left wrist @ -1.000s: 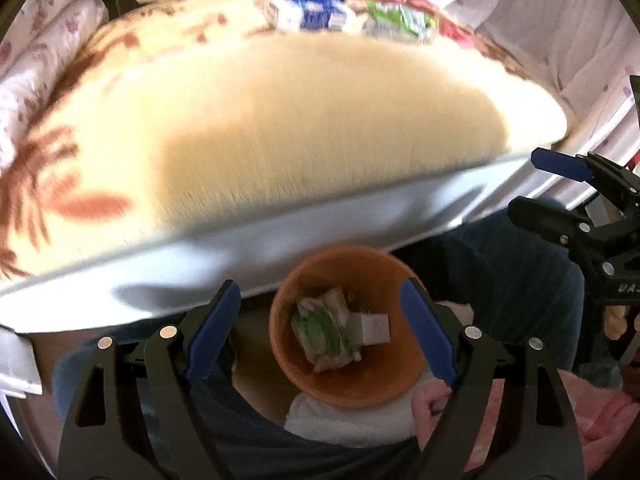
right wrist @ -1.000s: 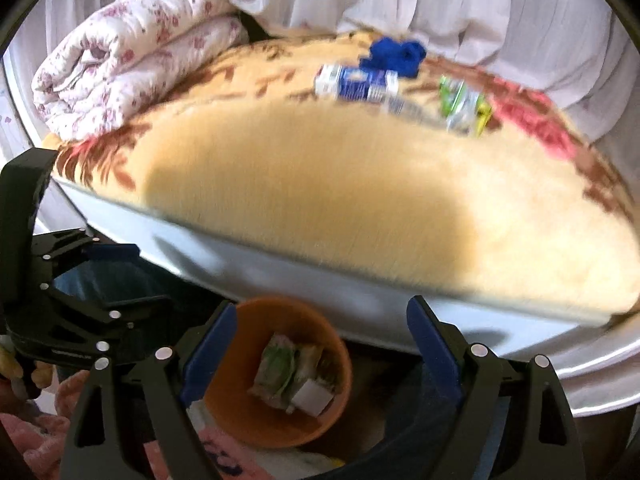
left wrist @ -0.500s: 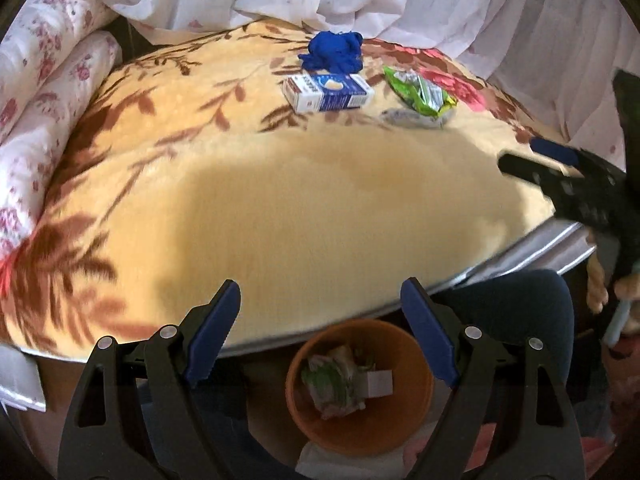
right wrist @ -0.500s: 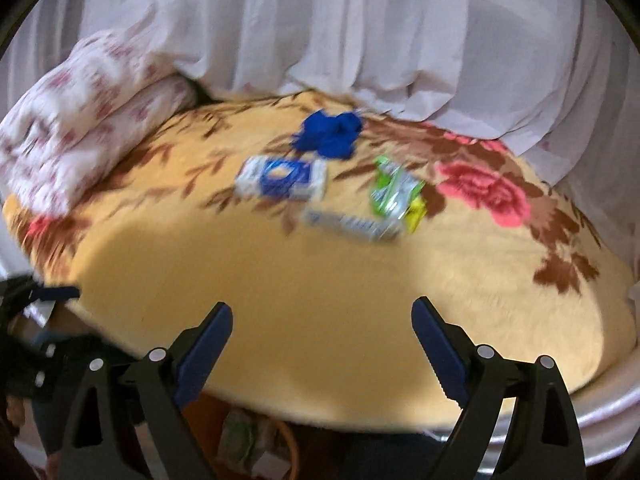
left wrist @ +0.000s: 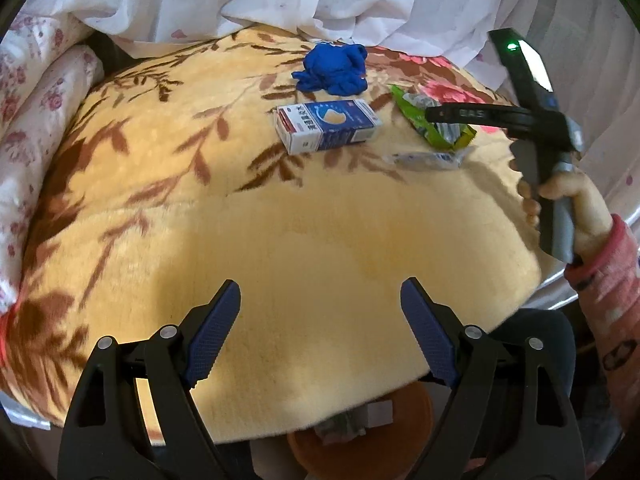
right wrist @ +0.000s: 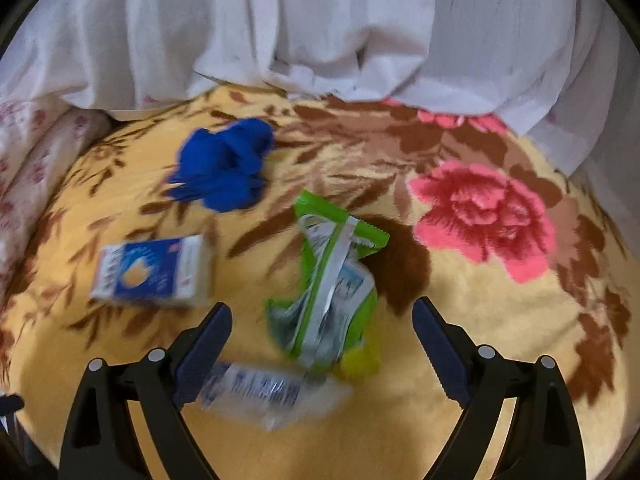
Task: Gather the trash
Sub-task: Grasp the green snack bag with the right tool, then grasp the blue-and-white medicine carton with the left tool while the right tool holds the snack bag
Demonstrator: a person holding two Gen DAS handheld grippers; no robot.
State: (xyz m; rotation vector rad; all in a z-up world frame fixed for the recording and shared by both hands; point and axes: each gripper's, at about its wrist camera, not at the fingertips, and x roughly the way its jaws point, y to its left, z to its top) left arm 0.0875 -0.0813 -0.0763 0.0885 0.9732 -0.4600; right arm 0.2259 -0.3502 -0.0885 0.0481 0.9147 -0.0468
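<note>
The right gripper (right wrist: pixel 322 344) hangs wide open and empty above the floral blanket (right wrist: pixel 460 320). Nearest, at 6 o'clock, lies a clear plastic wrapper (right wrist: pixel 260 394) with blue print. Just beyond it is a crumpled green snack packet (right wrist: pixel 328 280), a blue-and-white carton (right wrist: pixel 154 270) at 9 o'clock, and a blue glove wad (right wrist: pixel 224 164) farthest. The left gripper (left wrist: pixel 320 336) is open too, holding nothing, over an orange bin (left wrist: pixel 360 440).

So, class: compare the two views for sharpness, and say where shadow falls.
Left wrist view: sharp; the box is crisp, with shadow across the near blanket. Right wrist view: motion-blurred; the box and clear wrapper smear, while the right claw stays sharp.
</note>
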